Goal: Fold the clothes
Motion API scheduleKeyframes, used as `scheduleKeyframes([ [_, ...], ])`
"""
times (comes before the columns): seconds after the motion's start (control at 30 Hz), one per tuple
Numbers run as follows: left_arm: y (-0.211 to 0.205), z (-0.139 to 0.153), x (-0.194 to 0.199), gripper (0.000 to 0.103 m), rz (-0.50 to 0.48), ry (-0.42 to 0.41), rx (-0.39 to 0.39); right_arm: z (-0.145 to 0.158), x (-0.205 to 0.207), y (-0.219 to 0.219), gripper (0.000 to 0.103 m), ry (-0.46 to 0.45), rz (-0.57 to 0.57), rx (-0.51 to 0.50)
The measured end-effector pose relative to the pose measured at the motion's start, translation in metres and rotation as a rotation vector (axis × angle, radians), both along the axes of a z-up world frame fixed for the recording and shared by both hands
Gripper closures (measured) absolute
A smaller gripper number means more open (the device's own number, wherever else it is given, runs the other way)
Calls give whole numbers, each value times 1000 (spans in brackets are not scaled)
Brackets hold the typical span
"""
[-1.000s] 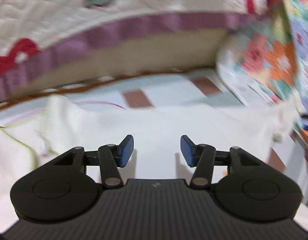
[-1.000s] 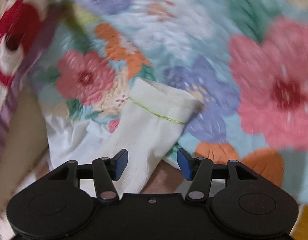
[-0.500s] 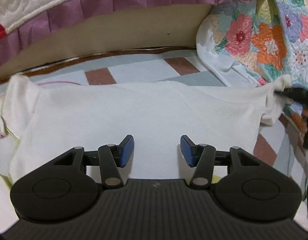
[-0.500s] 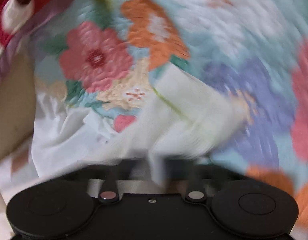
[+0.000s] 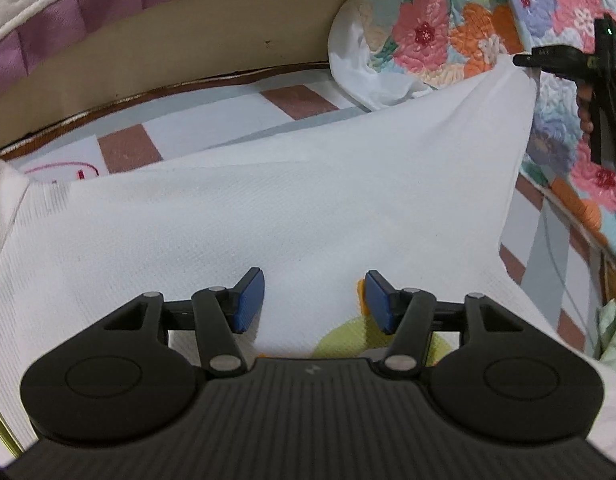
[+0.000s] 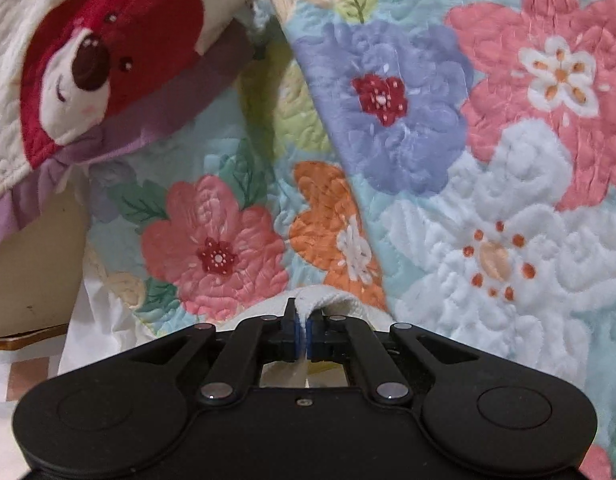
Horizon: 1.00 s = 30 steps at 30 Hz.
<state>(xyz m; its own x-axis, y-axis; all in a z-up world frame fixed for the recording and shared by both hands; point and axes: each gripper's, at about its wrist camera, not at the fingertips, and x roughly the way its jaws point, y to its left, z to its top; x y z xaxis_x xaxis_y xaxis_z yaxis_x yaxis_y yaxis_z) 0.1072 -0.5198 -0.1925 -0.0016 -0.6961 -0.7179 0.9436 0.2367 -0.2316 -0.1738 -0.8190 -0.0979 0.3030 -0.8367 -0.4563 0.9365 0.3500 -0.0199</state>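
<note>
One white garment (image 5: 292, 200) lies spread on the checked sheet (image 5: 128, 146) beside the floral quilt (image 6: 447, 160), one corner pinched in the closed right gripper (image 6: 302, 340), the left gripper (image 5: 313, 300) opening above it, gripping nothing.

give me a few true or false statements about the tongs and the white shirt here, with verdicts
1. The right tongs are shut on an edge of the white ribbed cotton shirt. True.
2. The left tongs are clamped on the shirt. False: their jaws are opening, pads apart above the cloth.
3. One corner of the shirt is pulled up off the checked bedsheet. True.
4. The quilt is plain grey. False: it carries big pink, orange and purple flowers.
</note>
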Motion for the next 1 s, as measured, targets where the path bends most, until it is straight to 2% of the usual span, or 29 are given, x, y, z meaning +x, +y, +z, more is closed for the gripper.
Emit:
scheduleKeyframes([
  [0.07,2,2,1,48,19,-1,4,-1,-2,5,101,-28,-25,21],
  [0.13,10,5,8,47,58,45,1,-1,3,11,101,-29,-23,38],
  [0.23,33,5,29,43,133,202,-29,6,20,24,100,-38,32,45],
  [0.3,51,7,43,43,189,266,-31,15,34,35,100,-82,93,51],
  [0.47,93,31,55,43,270,218,-49,45,90,98,100,-193,354,49],
  [0.53,110,40,57,42,299,197,-57,53,113,126,100,-289,450,103],
  [0.6,126,49,59,42,330,179,-63,59,133,151,99,-405,526,208],
  [0.67,147,57,62,42,376,168,-77,68,152,187,99,-469,627,274],
  [0.73,168,59,62,38,422,172,-106,78,171,229,99,-409,767,215],
  [0.77,177,58,61,29,436,175,-112,78,180,254,99,-355,856,162],
  [0.83,189,46,56,28,425,176,-73,66,194,295,99,-292,1005,131],
  [0.9,199,36,50,28,446,151,-37,39,204,322,99,-240,1037,185],
  [1.0,214,27,48,28,468,181,-49,-4,209,348,99,-121,1032,202],
])
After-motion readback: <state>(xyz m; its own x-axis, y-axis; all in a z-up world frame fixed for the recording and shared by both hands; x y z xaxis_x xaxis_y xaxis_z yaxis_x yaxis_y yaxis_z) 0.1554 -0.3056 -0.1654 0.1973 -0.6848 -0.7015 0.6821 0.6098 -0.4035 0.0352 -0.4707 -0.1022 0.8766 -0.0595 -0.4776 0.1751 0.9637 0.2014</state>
